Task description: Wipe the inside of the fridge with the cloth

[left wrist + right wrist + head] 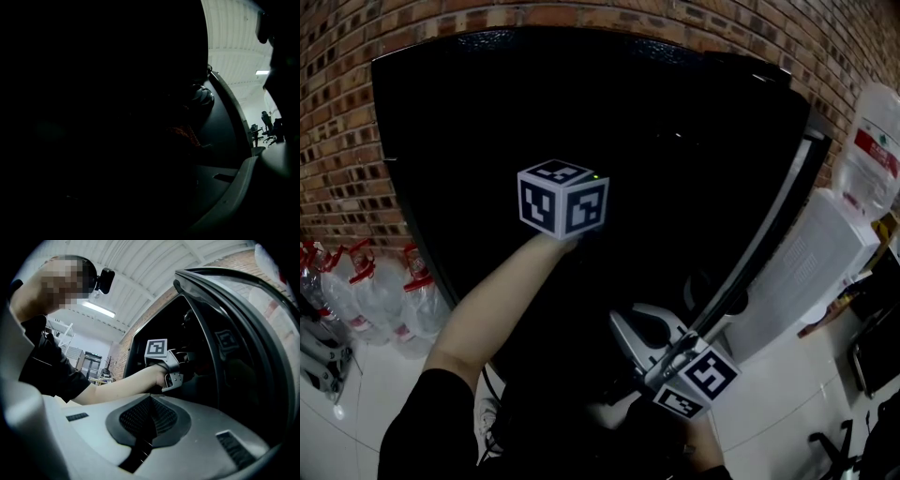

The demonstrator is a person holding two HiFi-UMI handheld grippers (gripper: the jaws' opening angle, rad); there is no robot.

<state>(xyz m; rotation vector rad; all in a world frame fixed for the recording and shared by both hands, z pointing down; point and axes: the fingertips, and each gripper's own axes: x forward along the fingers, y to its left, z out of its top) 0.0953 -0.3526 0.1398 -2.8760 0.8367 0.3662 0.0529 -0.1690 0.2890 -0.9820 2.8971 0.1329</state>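
Fridge (487,112) interior looks black; reddish cloth (185,136) barely shows.

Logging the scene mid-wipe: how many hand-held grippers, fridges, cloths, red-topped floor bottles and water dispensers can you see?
Hand-held grippers: 2 (left hand-held gripper, right hand-held gripper)
Fridge: 1
Cloth: 1, dim reddish patch
Red-topped bottles: 3
Water dispenser: 1
Total: 8

Open black fridge (581,94) against a brick wall (337,112). Left gripper (564,199), at frame centre, reaches into its dark inside; right gripper (642,333) sits lower right beside the door (769,220).
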